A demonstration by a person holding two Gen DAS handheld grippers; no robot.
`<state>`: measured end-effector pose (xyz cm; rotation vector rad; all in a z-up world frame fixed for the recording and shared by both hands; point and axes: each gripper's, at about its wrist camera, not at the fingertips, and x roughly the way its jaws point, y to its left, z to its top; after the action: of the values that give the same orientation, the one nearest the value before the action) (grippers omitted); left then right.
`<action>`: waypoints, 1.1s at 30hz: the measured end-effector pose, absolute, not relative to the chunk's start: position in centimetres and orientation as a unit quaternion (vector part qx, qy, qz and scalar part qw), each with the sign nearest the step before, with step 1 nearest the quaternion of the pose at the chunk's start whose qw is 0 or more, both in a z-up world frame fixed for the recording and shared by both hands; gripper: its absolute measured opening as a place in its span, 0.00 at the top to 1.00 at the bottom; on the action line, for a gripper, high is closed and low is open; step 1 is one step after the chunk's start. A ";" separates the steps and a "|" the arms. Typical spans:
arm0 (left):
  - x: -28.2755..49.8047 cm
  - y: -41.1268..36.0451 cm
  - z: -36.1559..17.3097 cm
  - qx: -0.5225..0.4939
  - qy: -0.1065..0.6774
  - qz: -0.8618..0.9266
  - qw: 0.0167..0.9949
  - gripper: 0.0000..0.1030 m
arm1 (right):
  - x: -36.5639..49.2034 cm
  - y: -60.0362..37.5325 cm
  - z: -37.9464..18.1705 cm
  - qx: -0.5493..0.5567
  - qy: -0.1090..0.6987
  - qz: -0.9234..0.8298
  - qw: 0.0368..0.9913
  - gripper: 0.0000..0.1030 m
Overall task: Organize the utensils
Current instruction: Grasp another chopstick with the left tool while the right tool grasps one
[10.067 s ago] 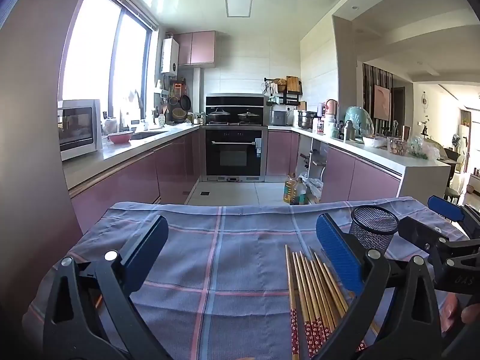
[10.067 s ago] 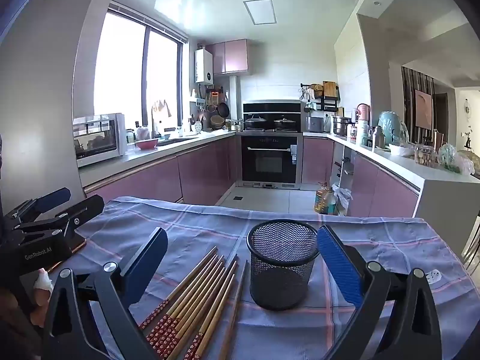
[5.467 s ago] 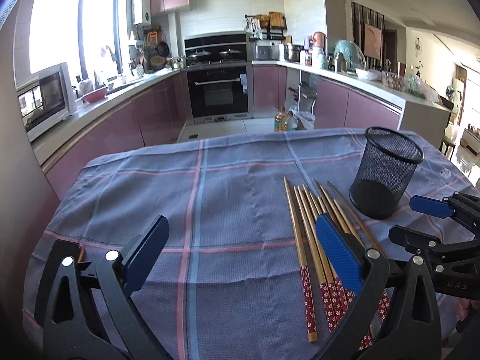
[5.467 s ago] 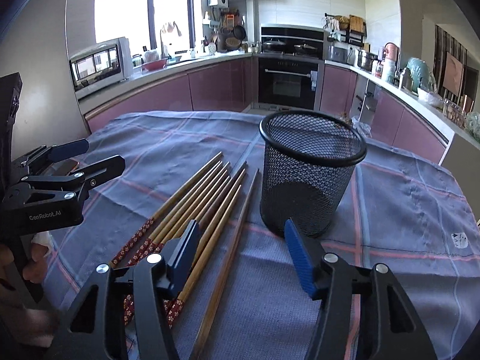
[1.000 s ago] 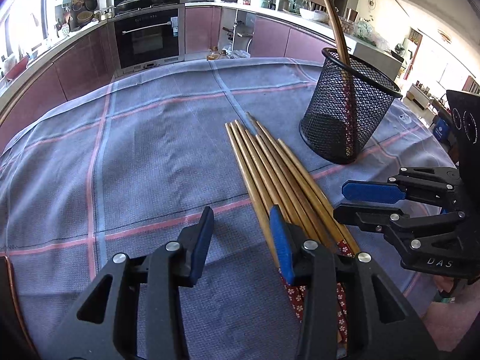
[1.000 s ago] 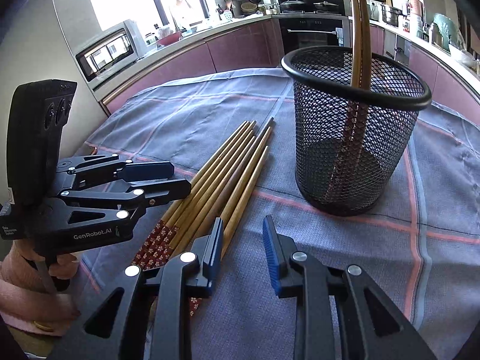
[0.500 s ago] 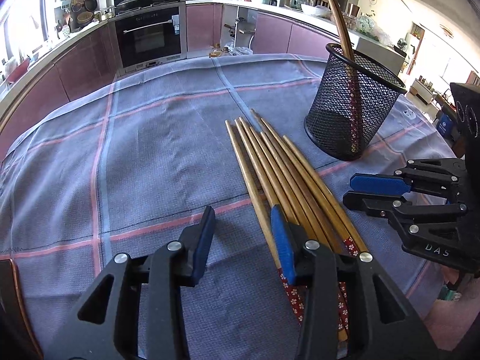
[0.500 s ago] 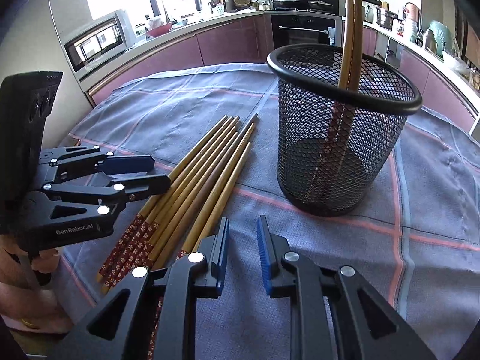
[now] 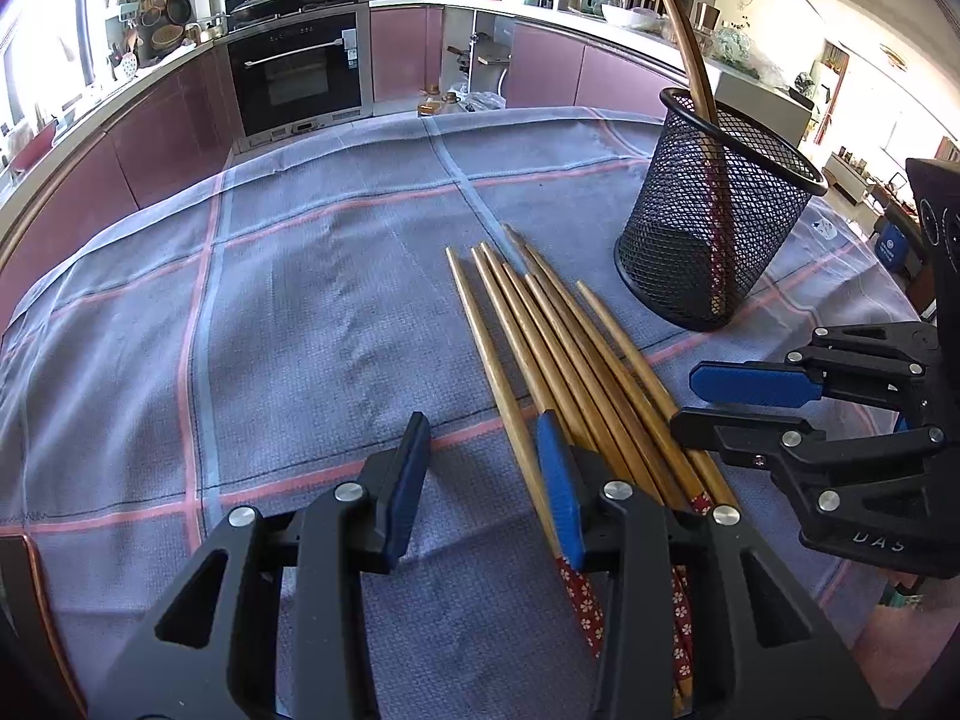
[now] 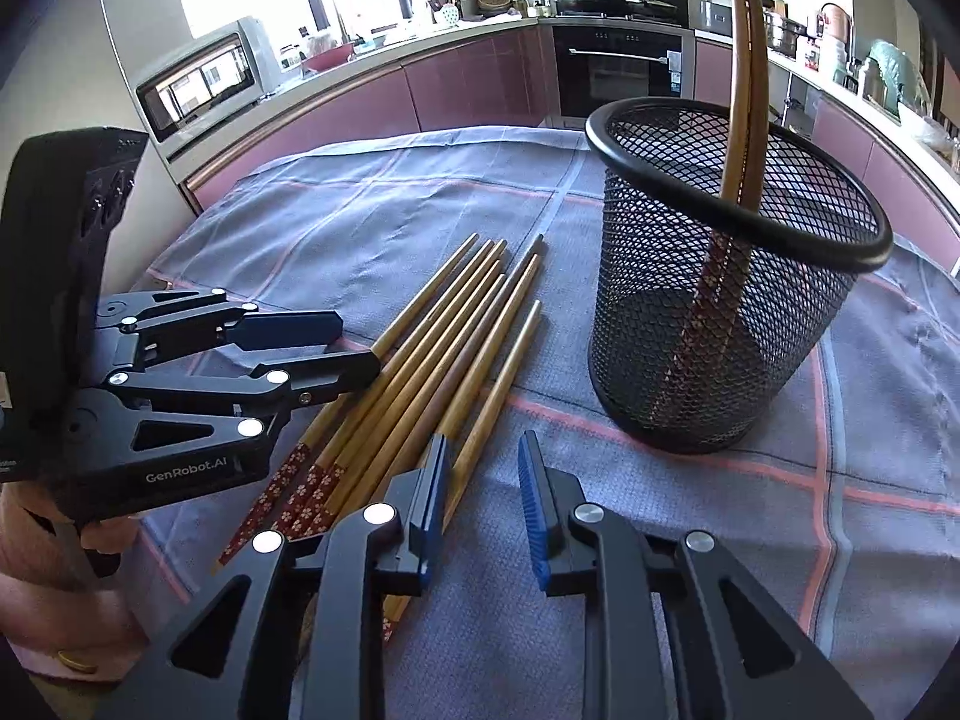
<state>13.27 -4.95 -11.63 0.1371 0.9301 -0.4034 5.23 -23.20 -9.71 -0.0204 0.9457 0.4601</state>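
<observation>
Behind plaid tablecloth (image 9: 300, 300): mauve cabinets (image 9: 168, 138), black oven (image 9: 297, 75).

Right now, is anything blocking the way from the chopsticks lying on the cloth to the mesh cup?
Nothing visible does. The loose chopsticks lie beside the mesh cup with only bare checked cloth between them. The cup's mouth is open; two chopsticks already inside lean against its rim, leaving most of the opening free.

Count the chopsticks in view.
10: two chopsticks stand in the mesh cup; a bundle of about eight lies on the cloth beside it. Overlaps may hide some.
</observation>
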 end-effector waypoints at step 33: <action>11.9 -4.2 -12.1 0.036 0.461 -0.226 0.857 0.89 | 5.3 -23.6 -9.6 0.008 0.443 0.253 0.860 0.94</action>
<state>11.90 -4.21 -12.11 0.0756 0.9688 -0.4742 5.28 -23.59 -9.63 0.0158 0.9288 0.5317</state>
